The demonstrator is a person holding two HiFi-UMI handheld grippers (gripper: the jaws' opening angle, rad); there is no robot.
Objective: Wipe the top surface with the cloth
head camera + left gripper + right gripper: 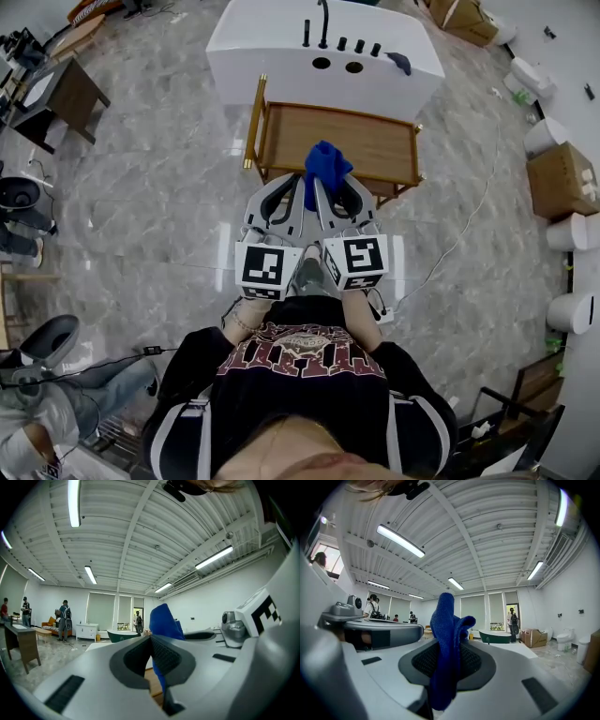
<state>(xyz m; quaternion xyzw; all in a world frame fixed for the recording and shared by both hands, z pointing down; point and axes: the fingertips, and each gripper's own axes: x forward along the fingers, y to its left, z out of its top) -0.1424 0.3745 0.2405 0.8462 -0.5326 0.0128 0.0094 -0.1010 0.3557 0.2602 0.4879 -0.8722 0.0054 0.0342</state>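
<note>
a wooden bench [375, 141] with brass rails stands on a grey marble floor [150, 206]. a white tub [272, 47] with black taps is just behind it, and a closed cardboard box [561, 178] sits well off to the right. in the head view the blue cloth [326, 167] shows against the bench's near edge, between the tips of the two tongs held side by side; whether it touches the wood i cannot tell. the right tongs [446, 644] are clamped on the cloth, which bunches above the pads and trails below. the left tongs [150, 639] are closed pad to pad, with the cloth just beside their right jaw. only the gripper views show the ribbed ceiling [487, 536], strip lights [73, 503], distant people [63, 620] and a dark green tub [497, 637].
</note>
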